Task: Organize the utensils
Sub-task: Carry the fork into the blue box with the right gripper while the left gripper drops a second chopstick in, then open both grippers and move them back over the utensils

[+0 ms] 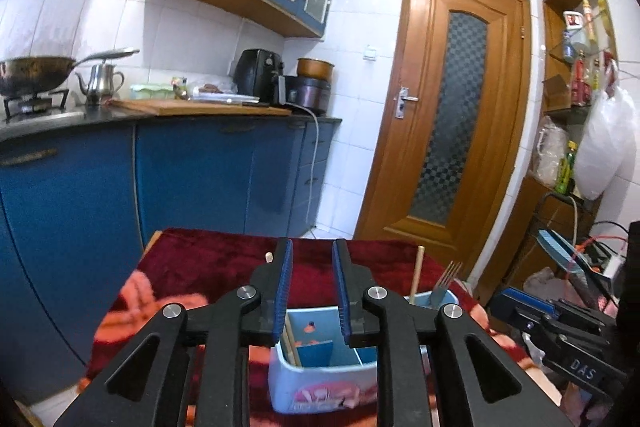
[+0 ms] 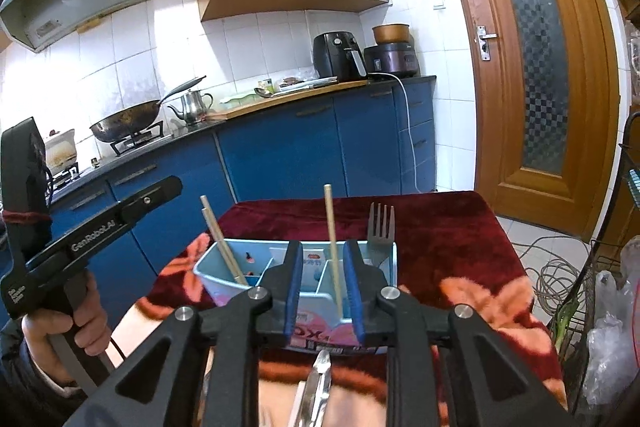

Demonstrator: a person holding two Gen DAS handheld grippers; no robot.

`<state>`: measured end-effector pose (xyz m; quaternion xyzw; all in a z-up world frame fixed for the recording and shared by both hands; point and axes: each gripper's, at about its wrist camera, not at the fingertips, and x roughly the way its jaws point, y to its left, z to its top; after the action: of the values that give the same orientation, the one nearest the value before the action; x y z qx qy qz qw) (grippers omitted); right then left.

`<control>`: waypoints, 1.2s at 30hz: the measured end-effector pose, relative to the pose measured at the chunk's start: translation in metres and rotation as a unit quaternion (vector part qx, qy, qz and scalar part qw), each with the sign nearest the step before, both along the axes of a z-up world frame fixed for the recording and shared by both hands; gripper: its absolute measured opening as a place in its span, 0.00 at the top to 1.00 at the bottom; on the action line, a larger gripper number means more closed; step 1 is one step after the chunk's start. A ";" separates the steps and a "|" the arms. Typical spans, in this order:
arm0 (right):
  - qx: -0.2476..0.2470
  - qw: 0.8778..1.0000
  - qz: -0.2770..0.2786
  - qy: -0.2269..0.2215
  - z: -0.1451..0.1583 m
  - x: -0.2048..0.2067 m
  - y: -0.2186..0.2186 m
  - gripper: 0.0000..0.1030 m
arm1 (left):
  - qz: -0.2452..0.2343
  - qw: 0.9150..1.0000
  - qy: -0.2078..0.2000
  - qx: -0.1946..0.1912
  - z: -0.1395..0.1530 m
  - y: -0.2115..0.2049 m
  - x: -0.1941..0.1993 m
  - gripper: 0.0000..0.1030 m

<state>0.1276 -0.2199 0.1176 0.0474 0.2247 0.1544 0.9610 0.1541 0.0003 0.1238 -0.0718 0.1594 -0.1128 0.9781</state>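
Note:
A light blue divided holder (image 2: 224, 277) stands on the red floral cloth (image 2: 440, 235); it also shows in the left wrist view (image 1: 320, 383). In it stand two wooden chopsticks (image 2: 224, 247) at the left, one chopstick (image 2: 333, 247) in the middle, and a metal fork (image 2: 381, 225) at the right. My right gripper (image 2: 323, 267) is open just above the holder, its jaws either side of the single chopstick without touching it. My left gripper (image 1: 313, 271) is open and empty above the holder. A metal utensil (image 2: 316, 387) lies on the cloth below the right gripper.
Blue kitchen cabinets (image 1: 200, 171) and a worktop with a wok (image 2: 124, 125), kettle (image 2: 192, 105) and air fryer (image 2: 340, 55) stand behind the table. A wooden door (image 2: 532, 59) is at the right. A wire rack (image 2: 592, 287) with bags is beside the table.

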 end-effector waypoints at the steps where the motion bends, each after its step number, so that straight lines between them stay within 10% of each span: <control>1: 0.001 1.000 0.001 0.001 0.002 -0.004 0.000 0.76 | -0.002 1.000 -0.001 0.006 0.003 0.000 -0.006 0.79; 18: 0.039 0.998 0.002 0.052 -0.007 -0.061 -0.005 0.70 | 0.012 0.996 0.074 0.039 0.005 0.036 -0.078 0.76; 36: 0.021 0.991 -0.002 0.133 -0.066 -0.075 -0.005 0.64 | 0.038 0.978 0.182 0.092 -0.055 0.064 -0.094 0.76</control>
<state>0.0528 -0.2248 0.0514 0.0885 0.3474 0.1492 0.9216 0.0603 0.0644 0.0691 -0.0066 0.3415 -0.0457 0.9387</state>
